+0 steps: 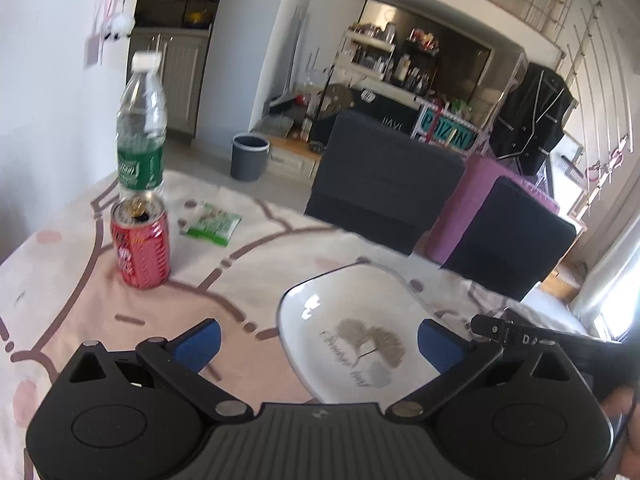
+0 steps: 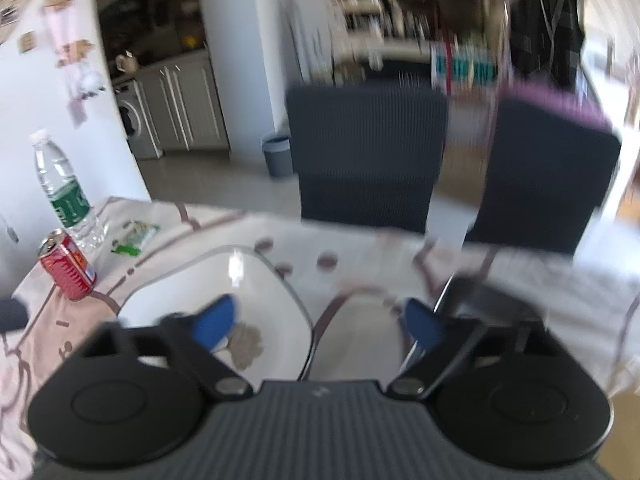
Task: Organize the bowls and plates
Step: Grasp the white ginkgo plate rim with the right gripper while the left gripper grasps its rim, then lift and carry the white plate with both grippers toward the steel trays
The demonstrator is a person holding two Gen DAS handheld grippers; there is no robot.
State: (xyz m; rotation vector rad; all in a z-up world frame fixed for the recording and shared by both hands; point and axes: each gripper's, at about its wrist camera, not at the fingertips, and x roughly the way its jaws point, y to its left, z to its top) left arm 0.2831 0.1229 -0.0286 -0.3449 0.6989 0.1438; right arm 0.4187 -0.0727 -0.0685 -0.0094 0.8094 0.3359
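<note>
A white rounded-square plate (image 1: 352, 312) with a grey leaf print lies on the table. My left gripper (image 1: 318, 342) is open, its blue pads either side of the plate's near left edge, a little above it. The plate also shows in the right wrist view (image 2: 256, 292), blurred. My right gripper (image 2: 320, 324) is open, with its left pad over the plate and its right pad over the cloth. The other gripper's black body (image 1: 520, 332) shows at the right of the left wrist view. No bowl is in view.
A red can (image 1: 140, 250), a water bottle (image 1: 141, 136) and a green snack packet (image 1: 210, 224) stand at the table's far left. The table (image 1: 80, 300) has a pink patterned cloth. Two dark chairs (image 1: 384, 184) stand at the far edge.
</note>
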